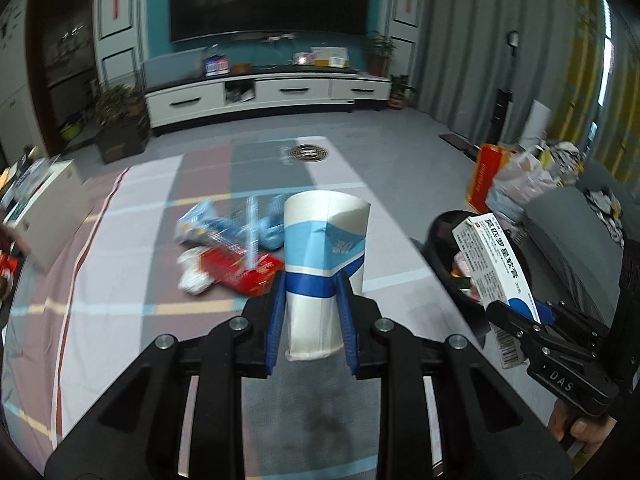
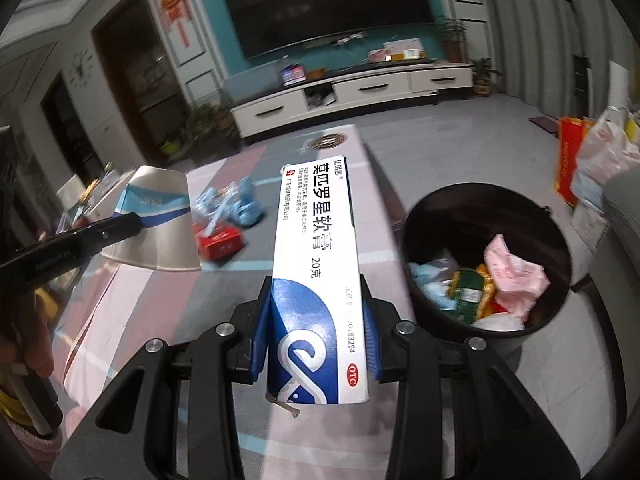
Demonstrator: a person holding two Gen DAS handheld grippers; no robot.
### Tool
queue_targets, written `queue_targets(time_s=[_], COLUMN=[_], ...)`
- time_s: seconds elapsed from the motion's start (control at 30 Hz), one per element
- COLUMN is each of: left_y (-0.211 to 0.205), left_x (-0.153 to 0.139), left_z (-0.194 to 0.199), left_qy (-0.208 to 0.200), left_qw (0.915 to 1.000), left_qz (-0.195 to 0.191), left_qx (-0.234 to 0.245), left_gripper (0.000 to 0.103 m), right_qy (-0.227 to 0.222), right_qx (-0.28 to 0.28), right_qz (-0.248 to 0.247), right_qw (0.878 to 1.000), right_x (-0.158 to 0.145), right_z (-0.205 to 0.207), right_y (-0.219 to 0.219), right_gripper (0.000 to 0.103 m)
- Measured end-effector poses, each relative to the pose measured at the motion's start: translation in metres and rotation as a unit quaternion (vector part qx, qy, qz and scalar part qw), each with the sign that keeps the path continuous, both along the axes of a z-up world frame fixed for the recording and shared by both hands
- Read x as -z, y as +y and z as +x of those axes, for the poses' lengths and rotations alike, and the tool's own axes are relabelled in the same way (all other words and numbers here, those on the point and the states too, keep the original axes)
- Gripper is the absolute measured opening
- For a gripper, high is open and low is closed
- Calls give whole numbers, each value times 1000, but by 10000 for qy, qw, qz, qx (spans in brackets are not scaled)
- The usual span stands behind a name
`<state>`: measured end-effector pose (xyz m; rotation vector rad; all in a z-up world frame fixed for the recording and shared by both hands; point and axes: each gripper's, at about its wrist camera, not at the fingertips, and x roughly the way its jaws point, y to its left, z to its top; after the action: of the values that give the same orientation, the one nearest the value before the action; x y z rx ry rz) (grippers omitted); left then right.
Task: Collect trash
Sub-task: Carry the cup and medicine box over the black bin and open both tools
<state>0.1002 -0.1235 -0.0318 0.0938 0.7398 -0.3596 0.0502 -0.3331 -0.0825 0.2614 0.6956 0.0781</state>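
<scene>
Black bin [image 2: 486,216] with mixed wrappers [image 2: 496,280]

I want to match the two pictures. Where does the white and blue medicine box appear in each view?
Left wrist view: the medicine box is at the right edge, held in the right gripper.
Right wrist view: the medicine box stands in the centre, between the blue pads.
Shared landmark: the black trash bin, to the right of the box in the right wrist view, behind it in the left.
</scene>
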Motion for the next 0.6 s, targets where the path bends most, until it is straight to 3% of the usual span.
queue_targets(time_s=[0.6], left_y=[-152], left_x=[7], left_z=[17], left_qy=[-231], left_qw=[9926], left_qz=[272], left_qx=[1164], left_gripper=[27], right_qy=[-153], right_qx=[1214], right_qz=[266], right_qw=[9921], right_x=[11], right_z=[-11], right_y=[-109], right_gripper=[39])
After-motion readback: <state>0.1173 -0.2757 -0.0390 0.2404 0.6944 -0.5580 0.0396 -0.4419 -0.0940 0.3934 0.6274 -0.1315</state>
